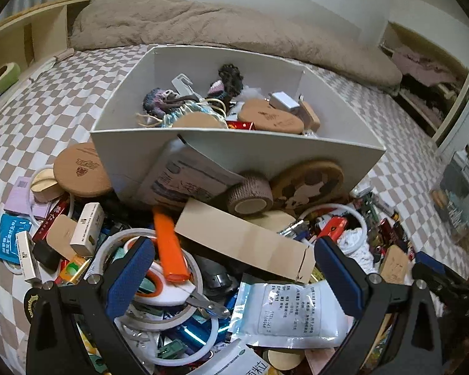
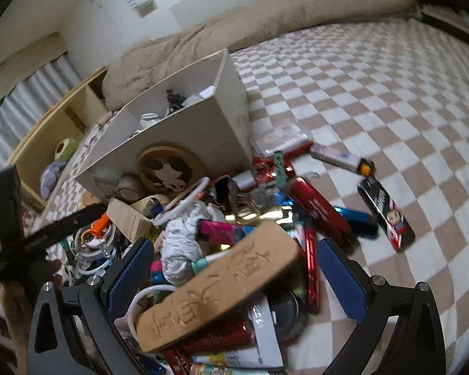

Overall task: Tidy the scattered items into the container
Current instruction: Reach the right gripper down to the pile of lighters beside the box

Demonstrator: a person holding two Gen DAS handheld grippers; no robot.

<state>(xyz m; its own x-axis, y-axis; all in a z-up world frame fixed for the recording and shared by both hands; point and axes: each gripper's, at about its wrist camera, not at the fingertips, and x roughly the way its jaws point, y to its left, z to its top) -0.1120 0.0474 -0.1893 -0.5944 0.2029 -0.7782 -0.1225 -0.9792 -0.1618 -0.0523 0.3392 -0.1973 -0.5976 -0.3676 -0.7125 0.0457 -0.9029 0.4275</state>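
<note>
Left tongs (image 1: pixel 234 276): spread wide, holding nothing, over orange-handled scissors (image 1: pixel 168 268), a tape ring (image 1: pixel 159 281) and a printed white sachet (image 1: pixel 292 309). Right tongs (image 2: pixel 236 273): spread wide, a tan engraved wooden block (image 2: pixel 215 287) lying between the pads; contact cannot be told. White container (image 1: pixel 234 147): upright on the checkered bed (image 2: pixel 375 100) behind the pile, part-filled with cork coasters (image 1: pixel 269 118). Scattered items heaped against its front wall.

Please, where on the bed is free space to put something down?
Free: checkered sheet right of the white box, up to the beige duvet; also sheet left of the box. Crowded: the pile before the box, and the box inside.
</note>
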